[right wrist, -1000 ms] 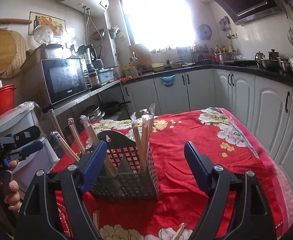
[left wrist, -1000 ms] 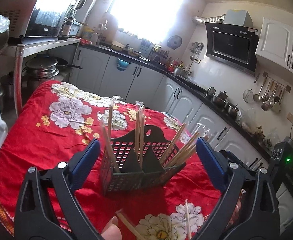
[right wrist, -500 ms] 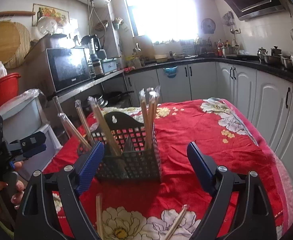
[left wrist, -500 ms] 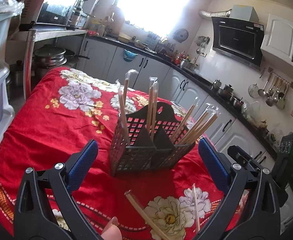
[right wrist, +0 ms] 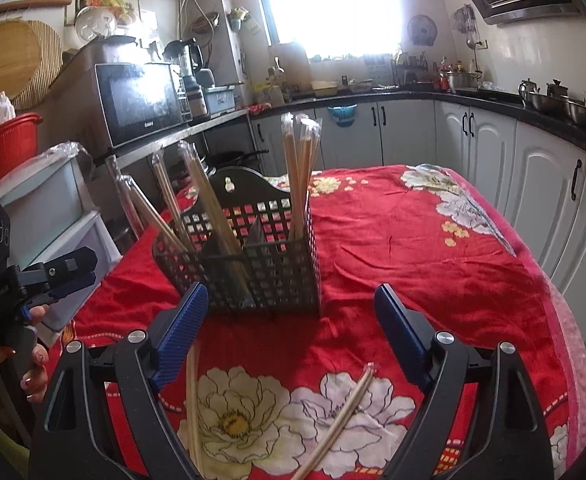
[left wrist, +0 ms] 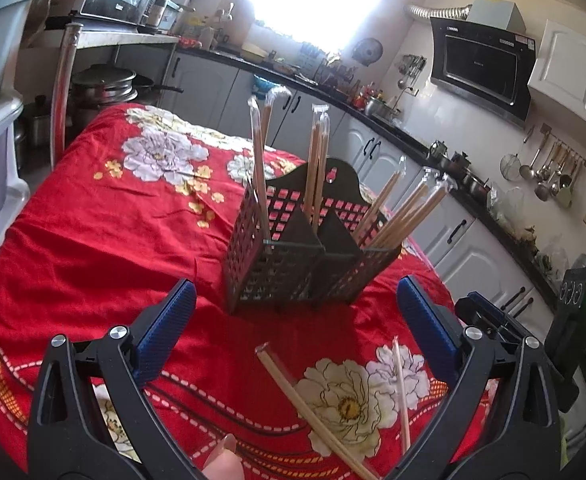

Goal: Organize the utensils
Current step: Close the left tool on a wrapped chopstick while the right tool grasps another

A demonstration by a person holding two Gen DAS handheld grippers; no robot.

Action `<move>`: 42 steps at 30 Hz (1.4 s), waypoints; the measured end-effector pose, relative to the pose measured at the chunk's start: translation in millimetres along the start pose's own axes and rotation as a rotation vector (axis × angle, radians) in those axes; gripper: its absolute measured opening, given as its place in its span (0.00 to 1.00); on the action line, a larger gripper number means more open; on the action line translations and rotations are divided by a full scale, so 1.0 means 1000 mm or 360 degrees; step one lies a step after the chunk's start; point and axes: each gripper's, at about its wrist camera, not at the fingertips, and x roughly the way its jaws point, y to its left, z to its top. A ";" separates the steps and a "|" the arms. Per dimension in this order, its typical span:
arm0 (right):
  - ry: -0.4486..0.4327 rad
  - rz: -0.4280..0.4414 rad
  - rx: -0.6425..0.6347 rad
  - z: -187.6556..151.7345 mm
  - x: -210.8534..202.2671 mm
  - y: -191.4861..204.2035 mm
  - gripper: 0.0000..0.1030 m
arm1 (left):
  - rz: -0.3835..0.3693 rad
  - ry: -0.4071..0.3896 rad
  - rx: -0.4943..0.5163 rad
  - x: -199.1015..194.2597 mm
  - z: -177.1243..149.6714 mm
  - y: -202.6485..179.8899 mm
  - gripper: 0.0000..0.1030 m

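Both tongs, left (left wrist: 293,322) and right (right wrist: 291,320), wide open and empty above loose chopsticks (right wrist: 335,420).

each gripper (left wrist: 293,332) has black plastic arms, ribbed blue pads (right wrist: 183,332) and round silver screws (right wrist: 444,336).

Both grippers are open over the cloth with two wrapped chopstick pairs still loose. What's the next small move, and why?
Probably lower the right gripper onto the wrapped chopsticks lying on the cloth in front of the basket; its fingers stand open and empty above them.
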 end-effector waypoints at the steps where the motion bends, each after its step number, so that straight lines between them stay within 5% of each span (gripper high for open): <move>1: 0.0011 -0.0001 -0.0004 -0.002 0.000 0.000 0.80 | -0.0001 0.0014 0.0001 0.001 -0.003 0.000 0.90; 31: 0.0392 -0.0035 0.0077 -0.057 0.028 -0.036 0.80 | -0.0048 0.0407 -0.0073 0.057 -0.063 0.006 0.89; 42: 0.0589 0.0019 0.0251 -0.060 0.071 -0.056 0.65 | -0.0089 0.0585 -0.0122 0.091 -0.073 0.008 0.68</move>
